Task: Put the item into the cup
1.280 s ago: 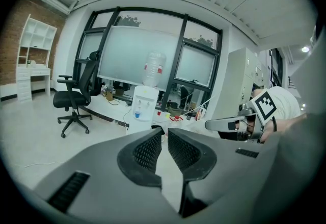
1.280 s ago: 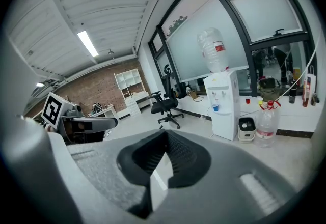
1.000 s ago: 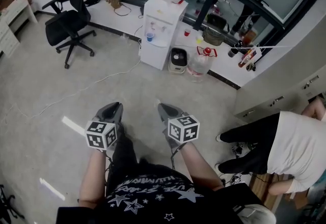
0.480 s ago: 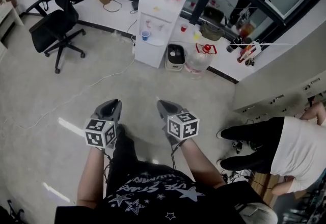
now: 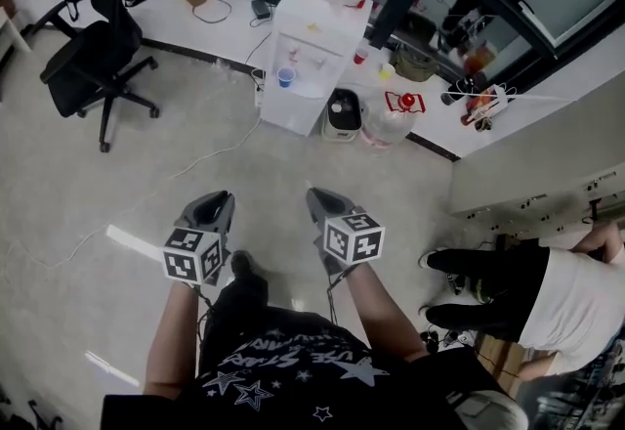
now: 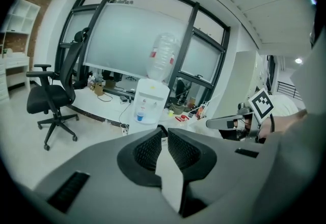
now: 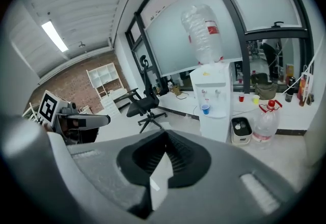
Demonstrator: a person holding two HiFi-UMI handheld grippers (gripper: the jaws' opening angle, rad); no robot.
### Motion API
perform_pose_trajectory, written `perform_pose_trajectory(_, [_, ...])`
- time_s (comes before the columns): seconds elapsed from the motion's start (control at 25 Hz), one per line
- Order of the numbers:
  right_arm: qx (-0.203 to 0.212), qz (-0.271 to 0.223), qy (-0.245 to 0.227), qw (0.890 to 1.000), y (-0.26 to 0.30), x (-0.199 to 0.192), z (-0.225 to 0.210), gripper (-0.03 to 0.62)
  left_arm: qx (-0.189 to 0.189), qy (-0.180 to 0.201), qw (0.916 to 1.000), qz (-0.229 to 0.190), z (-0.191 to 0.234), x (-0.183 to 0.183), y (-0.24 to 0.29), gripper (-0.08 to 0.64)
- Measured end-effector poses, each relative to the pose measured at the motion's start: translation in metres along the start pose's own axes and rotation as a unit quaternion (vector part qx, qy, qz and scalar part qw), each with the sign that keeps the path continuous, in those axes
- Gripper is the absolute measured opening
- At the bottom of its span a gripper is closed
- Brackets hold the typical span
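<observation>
Grey concrete floor lies between the person and anything the task needs. Both tools are held low, near the waist and side by side. The left gripper (image 5: 219, 197) has its jaws pressed together with nothing between them, as its own view shows (image 6: 164, 134). The right gripper (image 5: 313, 193) is the same, closed and empty (image 7: 165, 139).

Both point towards the white water dispenser (image 5: 303, 66), which stands against the raised white ledge (image 5: 225, 27) under the windows. A blue cup (image 5: 285, 77) sits on the dispenser's front tray, below the taps. A red cup (image 5: 361, 56) and a yellowish one (image 5: 386, 73) stand on the ledge just right of the dispenser, near its front edge. I cannot tell which cup is meant, and I cannot pick out the item, since neither claw carries one.

To my eye the task has not started, and this is the walk-up. Several things could go wrong from here:

- With three cups close together, the person could easily choose the wrong one.
- The blue cup looks light and sits on a narrow tray, so a closed claw nudging it would tip it off.
- A cable (image 5: 210, 152) trails across the floor towards the dispenser and could catch a foot.
- A seated person (image 5: 547, 291) is close by on the right.
</observation>
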State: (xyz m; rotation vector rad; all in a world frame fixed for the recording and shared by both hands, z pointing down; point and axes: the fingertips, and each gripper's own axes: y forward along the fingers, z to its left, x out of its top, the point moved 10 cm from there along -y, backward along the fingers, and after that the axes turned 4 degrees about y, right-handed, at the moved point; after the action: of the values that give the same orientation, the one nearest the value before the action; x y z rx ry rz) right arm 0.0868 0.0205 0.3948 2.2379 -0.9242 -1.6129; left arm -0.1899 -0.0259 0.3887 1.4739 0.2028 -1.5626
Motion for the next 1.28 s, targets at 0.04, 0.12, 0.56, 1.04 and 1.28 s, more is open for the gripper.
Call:
perform_pose_trajectory(0.04, [-0.004,0.000,0.002,1.000,0.009,0.006,0.000,0.000,-0.002,-0.001,1.0000,0.002,0.010,0.004,0.004,0.044])
perform_pose_trajectory(0.12, [-0.012,0.000,0.006,1.000,0.027,0.019,0.000,0.000,-0.006,-0.002,1.0000,0.006,0.030,0.013,0.012,0.044])
perform_pose_trajectory(0.56, [-0.062,0.006,0.044,0.997,0.107,0.048,0.004,0.000,-0.040,-0.001,0.9990,0.020,0.121,0.049,0.056,0.044])
perform_pose_trajectory(1.04, [-0.060,0.019,0.051,0.997,0.164,0.056,-0.028,0.000,-0.038,-0.004,0.9986,0.037,0.147,0.053,0.106,0.045])
perform_pose_trajectory(1.28, [-0.040,0.033,0.048,0.997,0.214,0.081,-0.076,0.000,-0.023,-0.016,0.9981,0.055,0.165,0.062,0.164,0.044])
